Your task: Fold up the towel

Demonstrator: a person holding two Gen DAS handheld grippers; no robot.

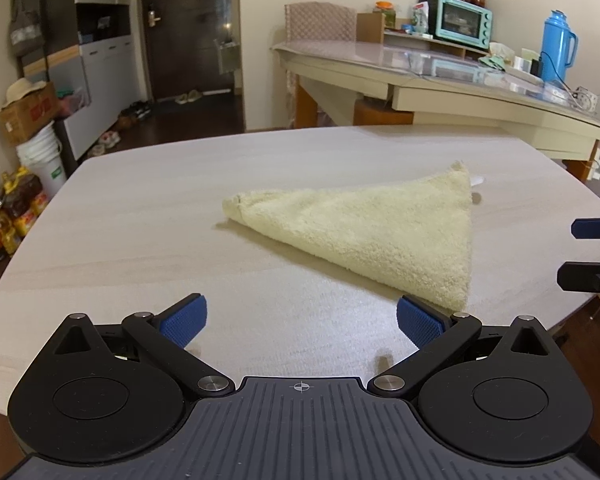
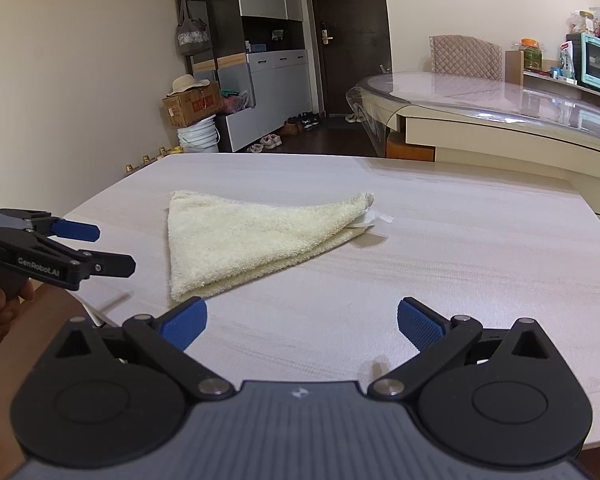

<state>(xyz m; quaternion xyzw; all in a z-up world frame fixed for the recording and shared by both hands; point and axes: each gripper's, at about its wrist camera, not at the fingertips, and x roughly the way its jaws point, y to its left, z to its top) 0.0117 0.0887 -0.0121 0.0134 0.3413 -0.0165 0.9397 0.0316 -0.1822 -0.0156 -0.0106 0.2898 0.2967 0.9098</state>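
A cream towel (image 1: pixel 364 232) lies mid-frame on the pale surface (image 1: pixel 140 208), already folded into a triangle, while both hand-held grippers, left (image 1: pixel 302 322) and right (image 2: pixel 302 322), hover spread and empty, perhaps before another fold.

So the table (image 1: pixel 148 216) is a pale, wood-grain top with rounded corners, and pretty much the only thing lying on it is a cream terry towel (image 1: pixel 380 232), folded into a flat triangle roughly in the middle. In the right wrist view you can see the towel's (image 2: pixel 240 236) layered edges along the near side, plus a small white tag (image 2: pixel 374 220) poking out from its far corner onto the tabletop (image 2: pixel 480 248).
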